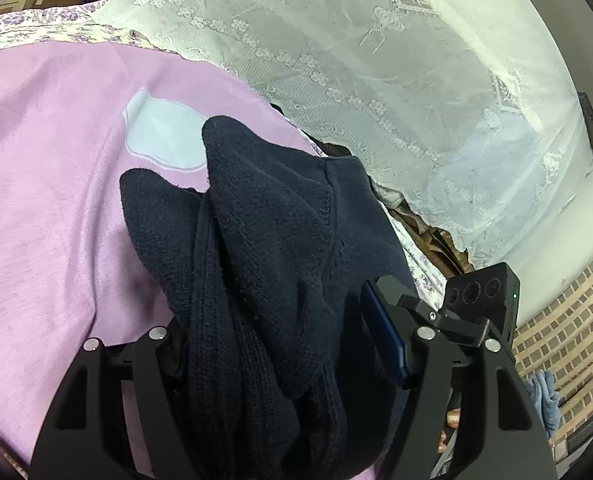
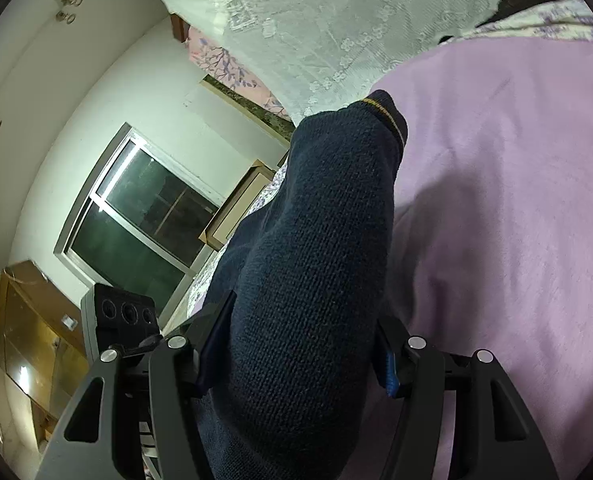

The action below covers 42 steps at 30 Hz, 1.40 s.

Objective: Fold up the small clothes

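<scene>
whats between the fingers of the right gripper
A bunched fold of the dark navy knit garment fills the gap in the right gripper, seen in the right wrist view.

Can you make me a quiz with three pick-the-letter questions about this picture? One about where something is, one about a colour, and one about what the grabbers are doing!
1. Where is the lace curtain?
A. Beyond the far edge of the purple sheet
B. Under the sheet
C. Inside a grabber

2. What colour is the knitted garment?
A. Red
B. Dark navy
C. Yellow

3. What are the left gripper and the right gripper doing?
A. Both open and empty
B. Only one holds cloth
C. Both have the garment between their fingers

Answers: 1 A, the lace hangs past the sheet's far edge. 2 B, the knit looks dark navy in both views. 3 C, navy cloth fills the gap in each.
</scene>
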Tool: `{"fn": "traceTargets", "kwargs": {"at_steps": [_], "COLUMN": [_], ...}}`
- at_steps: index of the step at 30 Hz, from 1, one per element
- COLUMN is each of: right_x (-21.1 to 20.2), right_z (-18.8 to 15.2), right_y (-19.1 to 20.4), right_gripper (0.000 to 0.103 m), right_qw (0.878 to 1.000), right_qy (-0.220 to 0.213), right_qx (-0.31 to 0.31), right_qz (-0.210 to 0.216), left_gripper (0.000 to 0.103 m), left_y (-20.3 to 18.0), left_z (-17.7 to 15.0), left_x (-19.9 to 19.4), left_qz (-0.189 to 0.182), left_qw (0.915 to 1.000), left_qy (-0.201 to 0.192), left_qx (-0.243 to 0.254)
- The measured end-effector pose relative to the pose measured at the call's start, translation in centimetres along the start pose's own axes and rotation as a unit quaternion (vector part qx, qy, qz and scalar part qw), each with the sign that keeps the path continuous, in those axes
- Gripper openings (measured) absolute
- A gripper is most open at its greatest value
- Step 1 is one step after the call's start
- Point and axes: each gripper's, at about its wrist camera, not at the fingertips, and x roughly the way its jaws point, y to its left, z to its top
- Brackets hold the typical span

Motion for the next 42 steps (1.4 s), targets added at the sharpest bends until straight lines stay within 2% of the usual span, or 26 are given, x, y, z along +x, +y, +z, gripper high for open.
{"fn": "traceTargets", "kwargs": {"at_steps": [5, 12, 23, 27, 34, 42], "right_x": [0.5, 3.6, 12.7, 17.0, 24.0, 29.4], "right_z": [-0.2, -0.8, -2.9, -4.5, -7.2, -10.4], "right_y": [1.6, 4.7, 13.9, 17.6, 22.8, 25.1], "right_gripper": [0.061, 0.061, 0.061, 0.061, 0.061, 0.061], "right_qw": [1.0, 0.999, 0.99, 0.983, 0.965, 0.94], "right_qy": [0.007, 0.034, 0.102, 0.139, 0.209, 0.283], "right_qx": [-0.008, -0.012, -0.062, -0.081, -0.11, -0.153], "right_qz": [0.007, 0.028, 0.074, 0.09, 0.117, 0.117], "left_gripper": [0.068, 0.068, 0.068, 0.068, 0.069, 0.069], "left_y": [0.1, 1.6, 8.1, 11.1, 16.8, 21.6], "left_z": [0.0, 0.4, 1.5, 1.3, -0.7, -2.9], "left_x": [-1.9, -5.6, -16.7, -20.4, -26.1, -28.3], "left_qz": [0.014, 0.041, 0.088, 0.107, 0.14, 0.161], "left_qw": [0.9999, 0.9991, 0.9924, 0.9872, 0.973, 0.9581], "left_qy": [-0.001, -0.007, -0.073, -0.094, -0.136, -0.158], "left_qx": [0.001, -0.004, -0.045, -0.072, -0.124, -0.176]}}
